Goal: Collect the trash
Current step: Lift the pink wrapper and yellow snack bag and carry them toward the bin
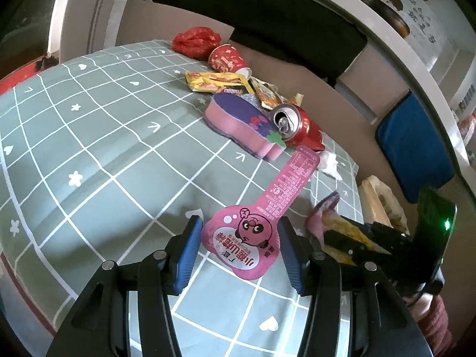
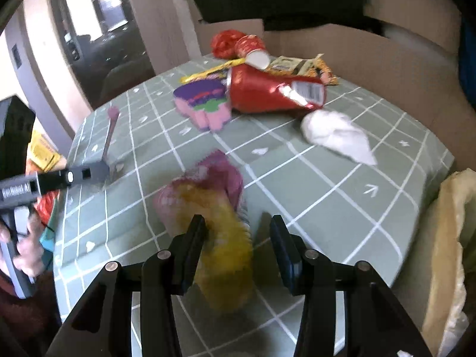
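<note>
Between left gripper (image 1: pixel 238 250) jaws | pink pouch (image 1: pixel 255 220) flat | neck points away

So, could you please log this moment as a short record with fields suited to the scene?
surface: green grid tablecloth
left gripper: open, straddling pink cartoon pouch
right gripper: open, over blurred pink and yellow wrapper
pile at far side: red soda can on its side, pink and purple sponge, red paper cup, yellow wrappers, red plastic bag
loose item: white tissue
</note>
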Demonstrator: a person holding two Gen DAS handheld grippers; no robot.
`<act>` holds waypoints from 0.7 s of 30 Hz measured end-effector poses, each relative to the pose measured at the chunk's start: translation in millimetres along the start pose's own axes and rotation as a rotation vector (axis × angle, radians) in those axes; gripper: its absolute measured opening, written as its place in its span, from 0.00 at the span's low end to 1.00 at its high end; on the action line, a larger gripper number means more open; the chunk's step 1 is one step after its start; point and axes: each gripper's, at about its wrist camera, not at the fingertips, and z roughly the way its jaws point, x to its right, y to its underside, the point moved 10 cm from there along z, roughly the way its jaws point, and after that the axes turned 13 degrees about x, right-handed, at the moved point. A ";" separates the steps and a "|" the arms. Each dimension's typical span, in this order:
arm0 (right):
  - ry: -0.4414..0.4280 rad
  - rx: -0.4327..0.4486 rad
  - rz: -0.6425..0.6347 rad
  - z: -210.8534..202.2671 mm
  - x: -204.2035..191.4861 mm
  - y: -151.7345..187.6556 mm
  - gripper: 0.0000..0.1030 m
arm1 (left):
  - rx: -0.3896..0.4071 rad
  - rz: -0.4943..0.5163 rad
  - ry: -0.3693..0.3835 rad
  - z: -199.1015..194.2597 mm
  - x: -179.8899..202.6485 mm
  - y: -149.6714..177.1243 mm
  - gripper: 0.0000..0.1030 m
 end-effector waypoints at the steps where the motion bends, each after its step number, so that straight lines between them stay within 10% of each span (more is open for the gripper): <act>1: 0.007 0.000 -0.025 0.9 -2.9 1.3 0.36 | 0.000 0.001 -0.003 0.4 -0.7 0.4 0.51; 5: 0.024 0.011 -0.049 -5.4 -7.3 -3.5 0.16 | -0.001 0.022 -0.008 1.6 2.4 0.6 0.51; 21: 0.237 0.341 0.109 -136.8 65.0 -82.2 0.15 | 0.173 0.349 0.110 2.1 132.5 -61.7 0.51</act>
